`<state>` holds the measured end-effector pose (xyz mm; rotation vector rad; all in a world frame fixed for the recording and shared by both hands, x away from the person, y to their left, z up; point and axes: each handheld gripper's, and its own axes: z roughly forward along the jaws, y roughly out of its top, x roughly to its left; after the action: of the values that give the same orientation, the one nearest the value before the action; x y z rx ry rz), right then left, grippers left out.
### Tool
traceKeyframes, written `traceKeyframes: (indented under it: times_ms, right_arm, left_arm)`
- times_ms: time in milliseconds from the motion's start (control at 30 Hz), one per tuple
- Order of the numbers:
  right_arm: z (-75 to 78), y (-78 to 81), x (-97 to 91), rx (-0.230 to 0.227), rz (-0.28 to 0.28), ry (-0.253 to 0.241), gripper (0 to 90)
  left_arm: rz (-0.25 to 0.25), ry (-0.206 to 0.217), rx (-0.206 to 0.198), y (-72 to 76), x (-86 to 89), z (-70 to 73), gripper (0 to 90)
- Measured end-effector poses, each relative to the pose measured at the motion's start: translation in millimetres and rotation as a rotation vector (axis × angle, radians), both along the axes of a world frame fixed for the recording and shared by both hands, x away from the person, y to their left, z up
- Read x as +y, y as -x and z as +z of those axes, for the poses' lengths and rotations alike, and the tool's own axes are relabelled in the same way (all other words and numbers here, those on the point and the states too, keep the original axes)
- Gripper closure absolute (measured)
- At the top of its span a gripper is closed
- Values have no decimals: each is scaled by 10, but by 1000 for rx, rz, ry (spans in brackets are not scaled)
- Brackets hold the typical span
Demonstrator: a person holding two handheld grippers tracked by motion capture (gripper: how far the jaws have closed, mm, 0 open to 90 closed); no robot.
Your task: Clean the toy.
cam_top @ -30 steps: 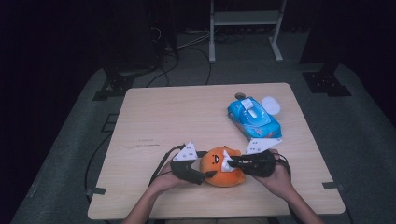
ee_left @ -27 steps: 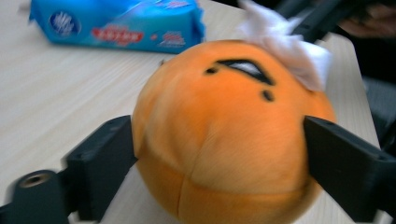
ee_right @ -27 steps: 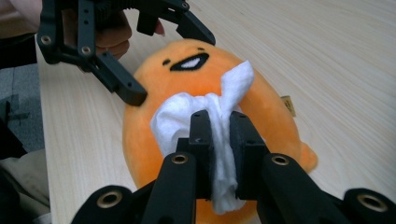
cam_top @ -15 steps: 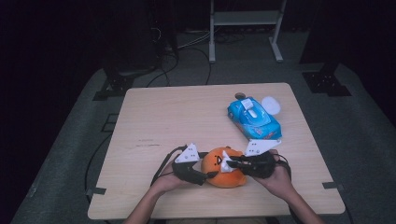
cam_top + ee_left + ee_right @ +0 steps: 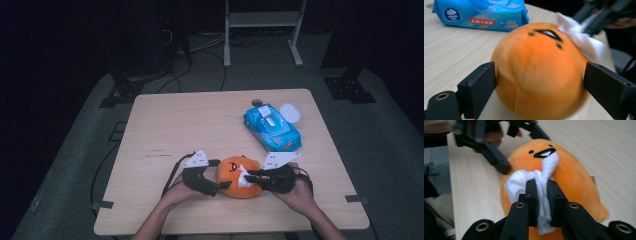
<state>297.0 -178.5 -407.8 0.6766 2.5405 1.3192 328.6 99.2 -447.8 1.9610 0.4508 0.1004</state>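
Observation:
An orange plush toy with a small drawn face lies near the table's front edge. My left gripper straddles its left side. In the left gripper view the two black pads touch the plush toy on both flanks; the jaws have just been opening, with the toy still between them. My right gripper comes in from the right, shut on a white tissue. The tissue's end rests on the mouth of the plush toy.
A blue pack of wet wipes lies at the back right of the wooden table, with a round white lid just behind it. A person's hands hold both grippers at the front edge. Cables and a metal stand are on the floor beyond.

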Motion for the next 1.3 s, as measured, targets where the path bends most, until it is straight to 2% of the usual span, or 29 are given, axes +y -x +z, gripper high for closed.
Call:
traceKeyframes:
  times_ms: [100,167,267,367,600,667,800,867,900,967,1033,1100,1167,1233,1267,1300]
  right_arm:
    - [29,17,-11,-8,-10,-10,796]
    - [48,62,55,-13,13,-13,795]
    - [45,104,145,-31,45,21,795]
    - [29,68,76,-22,50,27,795]
    - [-2,-41,-265,-7,-48,43,795]
    - [-1,-68,-294,5,-63,22,795]
    - [61,-32,-166,-18,-34,-6,794]
    - [68,-38,-95,-21,-20,3,794]
    - [50,-49,-78,-18,-16,10,795]
    - [13,-64,-92,-2,-8,8,795]
    - [11,-65,-124,8,-16,-2,795]
    - [31,-52,-131,3,-23,-1,794]
    - [74,-27,-96,-9,-17,-14,794]
    - [139,22,-11,-32,11,-30,795]
    - [173,51,44,-46,28,-35,794]
    - [207,83,109,-64,44,-27,794]
  left_arm:
    - [14,-14,-16,7,-27,16,241]
    - [29,-9,-14,12,-44,22,252]
    - [38,-18,-5,5,-26,6,252]
    - [44,-11,10,-11,-3,-10,252]
    - [31,-19,-9,-9,8,-18,252]
    - [27,-25,-15,-9,4,-14,252]
    - [-2,-38,-56,29,-33,10,253]
    - [-7,-58,-78,50,-49,19,238]
    - [-1,-61,-76,49,-50,17,205]
    - [21,-58,-39,16,-51,1,125]
    - [13,-31,-13,6,-67,-21,123]
    - [9,-26,-32,31,-87,-7,215]
    - [2,-27,-60,66,-112,39,258]
    - [-19,-47,-115,133,-177,86,278]
    - [-38,-71,-157,181,-223,111,284]
    - [-48,-90,-183,205,-246,123,288]
